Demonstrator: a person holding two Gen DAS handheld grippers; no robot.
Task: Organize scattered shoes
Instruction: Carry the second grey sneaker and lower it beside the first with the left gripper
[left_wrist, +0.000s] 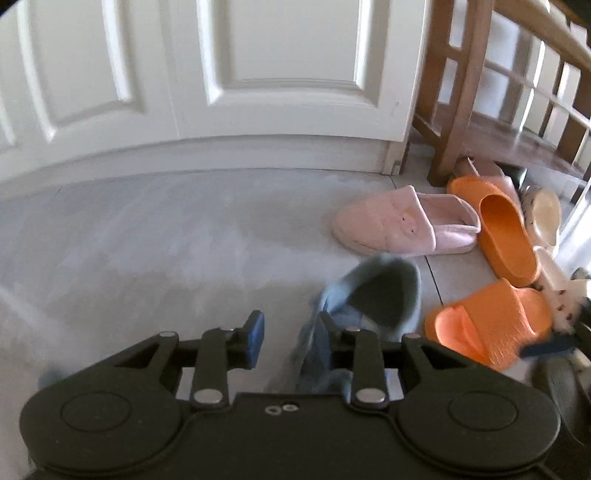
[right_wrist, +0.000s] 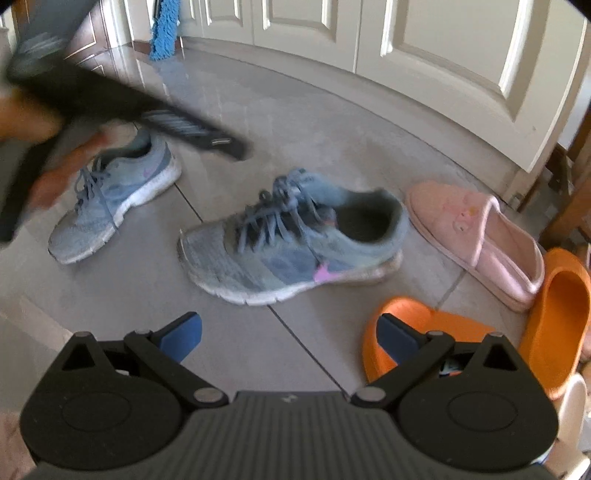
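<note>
1. Grey tiled floor (right_wrist: 303, 122) runs to white panelled doors (right_wrist: 443, 55); blue mop (right_wrist: 164, 33) far left.
2. Left gripper (left_wrist: 291, 332) released, blurred grey-blue mesh sneaker (right_wrist: 295, 236) beside its right finger.
3. Right gripper (right_wrist: 290, 338) spread wide (empty), orange rubber slide (right_wrist: 402, 332) near right.
4. Wooden rack (left_wrist: 498, 110) far right.

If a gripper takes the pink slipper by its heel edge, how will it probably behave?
The pink slipper looks like plush fabric with a low, soft heel rim, so the rim would probably fold between the pads. It seems light, with a thin sole, so the toe may droop. It lies flat on the tile floor, so a push should slide it, not tip it.
</note>
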